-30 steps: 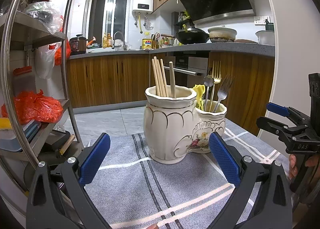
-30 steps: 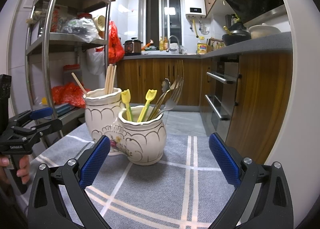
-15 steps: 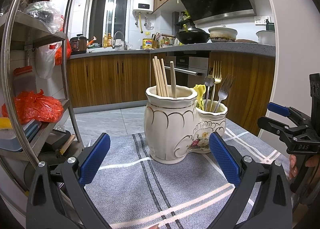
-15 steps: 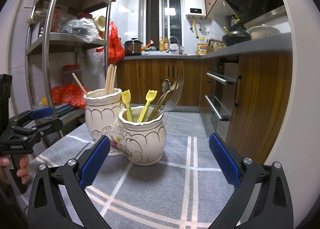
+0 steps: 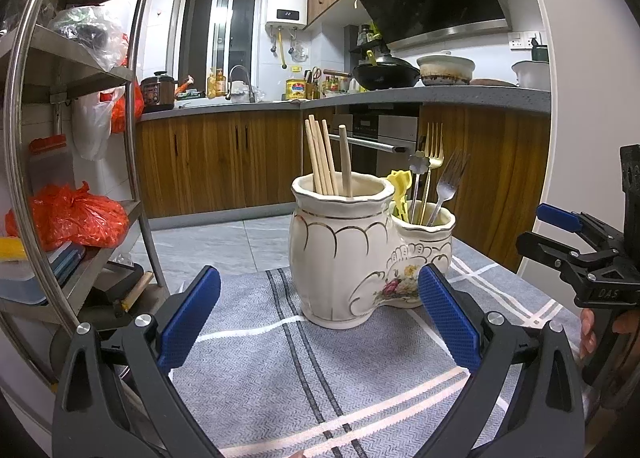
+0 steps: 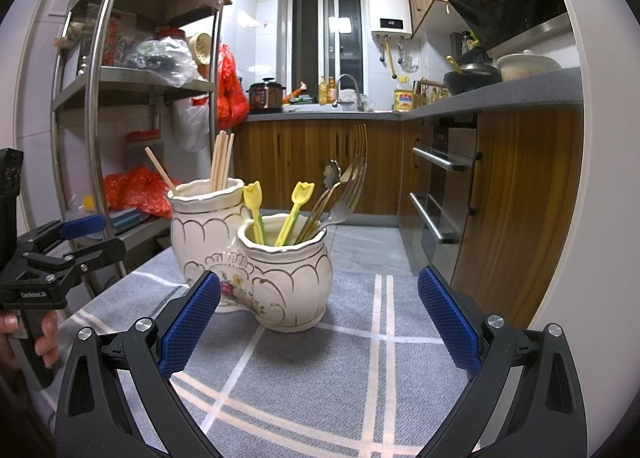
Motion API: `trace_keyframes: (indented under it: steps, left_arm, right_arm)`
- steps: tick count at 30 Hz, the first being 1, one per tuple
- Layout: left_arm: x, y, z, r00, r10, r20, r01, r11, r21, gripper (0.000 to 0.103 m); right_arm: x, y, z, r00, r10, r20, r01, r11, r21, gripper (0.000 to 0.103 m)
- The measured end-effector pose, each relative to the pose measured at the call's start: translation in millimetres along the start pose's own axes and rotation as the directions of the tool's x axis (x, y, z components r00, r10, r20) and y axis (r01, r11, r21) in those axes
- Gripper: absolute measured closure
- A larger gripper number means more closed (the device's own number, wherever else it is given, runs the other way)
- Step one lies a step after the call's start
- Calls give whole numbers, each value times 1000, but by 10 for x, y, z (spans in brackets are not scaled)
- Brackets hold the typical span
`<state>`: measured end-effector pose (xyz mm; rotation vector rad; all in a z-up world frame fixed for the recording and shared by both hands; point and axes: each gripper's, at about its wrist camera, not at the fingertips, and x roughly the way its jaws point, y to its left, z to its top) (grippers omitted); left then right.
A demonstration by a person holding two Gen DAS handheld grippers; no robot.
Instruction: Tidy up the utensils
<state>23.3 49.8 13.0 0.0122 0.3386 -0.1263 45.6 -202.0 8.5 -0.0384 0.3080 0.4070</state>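
Observation:
A cream double ceramic holder (image 5: 352,258) (image 6: 256,270) with gold trim stands on a grey striped cloth (image 5: 280,370) (image 6: 360,370). Its taller pot holds several wooden chopsticks (image 5: 322,158) (image 6: 222,160). The lower pot holds forks (image 5: 434,162) (image 6: 352,182), a spoon and two yellow tulip-ended picks (image 6: 276,206). My left gripper (image 5: 318,318) is open, a short way in front of the holder, with nothing between its blue pads. Facing the lower pot, my right gripper (image 6: 318,318) is also open and empty. Each gripper shows at the edge of the other's view, held by a hand.
A steel shelf rack (image 5: 80,162) (image 6: 100,106) with red bags and boxes stands left of the table. Wooden cabinets, an oven (image 6: 444,194) and a grey counter (image 5: 440,96) with pots run along the back and right. Tiled floor lies beyond the table's far edge.

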Motion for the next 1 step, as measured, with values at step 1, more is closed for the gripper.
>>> trace_keyframes:
  steps: [1]
  left_arm:
    - [-1, 0, -1, 1000, 0, 0, 0, 1000, 0, 6]
  right_arm:
    - [-8, 4, 3, 1000, 0, 0, 0, 1000, 0, 5]
